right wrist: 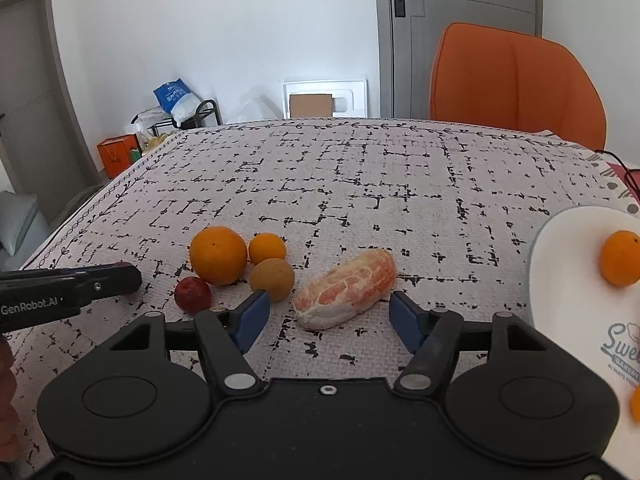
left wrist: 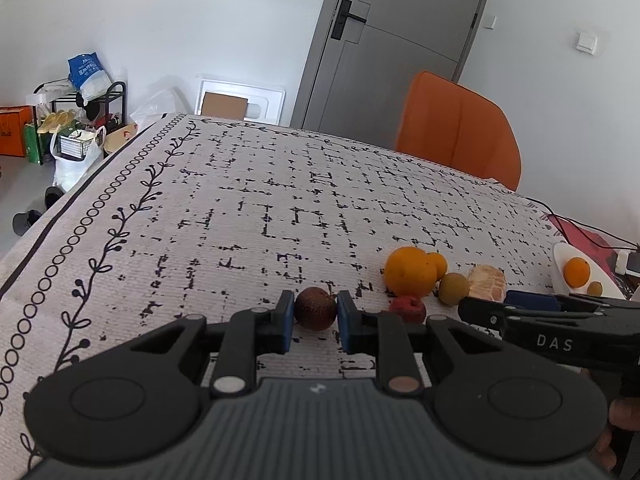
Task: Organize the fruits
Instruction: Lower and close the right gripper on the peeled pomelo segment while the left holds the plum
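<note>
In the left wrist view my left gripper [left wrist: 316, 312] is shut on a dark red-brown round fruit [left wrist: 315, 307], low over the tablecloth. Right of it lie a big orange [left wrist: 410, 276], a small orange [left wrist: 438, 264], a brownish-yellow fruit [left wrist: 454, 288], a small red fruit [left wrist: 408, 308] and a peeled citrus [left wrist: 486, 282]. In the right wrist view my right gripper [right wrist: 328, 316] is open around the peeled citrus [right wrist: 346, 294], with the big orange [right wrist: 218, 255], small orange [right wrist: 267, 248], brownish fruit [right wrist: 272, 279] and red fruit [right wrist: 193, 294] to its left. A white plate [right wrist: 568, 280] at right holds an orange [right wrist: 622, 257].
A patterned tablecloth [left wrist: 240, 200] covers the table. An orange chair [right wrist: 516, 80] stands behind the far edge. A black cable [left wrist: 576, 228] and small items lie at the right end by the plate [left wrist: 560, 256]. The left gripper's side [right wrist: 68, 290] shows in the right view.
</note>
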Demonstrator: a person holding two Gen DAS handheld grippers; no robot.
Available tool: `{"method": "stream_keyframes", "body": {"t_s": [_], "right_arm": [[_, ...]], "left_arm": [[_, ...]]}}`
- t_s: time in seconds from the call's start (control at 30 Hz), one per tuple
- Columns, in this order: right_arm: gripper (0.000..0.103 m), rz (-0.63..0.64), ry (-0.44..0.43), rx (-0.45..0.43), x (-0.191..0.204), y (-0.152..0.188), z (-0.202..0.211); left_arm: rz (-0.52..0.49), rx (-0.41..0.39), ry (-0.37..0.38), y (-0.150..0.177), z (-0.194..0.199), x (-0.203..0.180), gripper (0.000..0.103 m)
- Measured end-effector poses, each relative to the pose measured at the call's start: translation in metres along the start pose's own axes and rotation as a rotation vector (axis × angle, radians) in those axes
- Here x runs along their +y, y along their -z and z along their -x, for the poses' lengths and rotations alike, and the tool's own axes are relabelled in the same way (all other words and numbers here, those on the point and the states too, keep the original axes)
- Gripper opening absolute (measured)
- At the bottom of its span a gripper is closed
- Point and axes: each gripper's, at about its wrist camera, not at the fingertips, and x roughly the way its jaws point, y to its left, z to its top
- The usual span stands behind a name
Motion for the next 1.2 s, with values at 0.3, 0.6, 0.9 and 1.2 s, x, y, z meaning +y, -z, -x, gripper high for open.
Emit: {"method": "stream_keyframes", "body": {"t_s": [0.3, 0.6, 0.9, 1.2], "right_arm": [[0.026, 0.002, 0.022, 0.005, -0.009, 0.004, 0.011], [0.030, -0.003, 0.051, 0.007, -0.014, 0.007, 0.018], [0.040, -0.024, 0.029, 0.002, -0.018, 0.002, 0.009], [0.044, 0.008, 0.048, 0.003, -0.011, -0.008, -0.006]], "left_arm": [[-0.005, -0.005, 0.004, -0.001, 0.000, -0.003, 0.021], [-0.009, -0.010, 0.003, 0.000, -0.001, -0.005, 0.021], [-0.004, -0.023, -0.012, -0.003, 0.001, -0.003, 0.021], [0.015, -0.026, -0.018, -0.005, 0.001, 0.009, 0.021]]}}
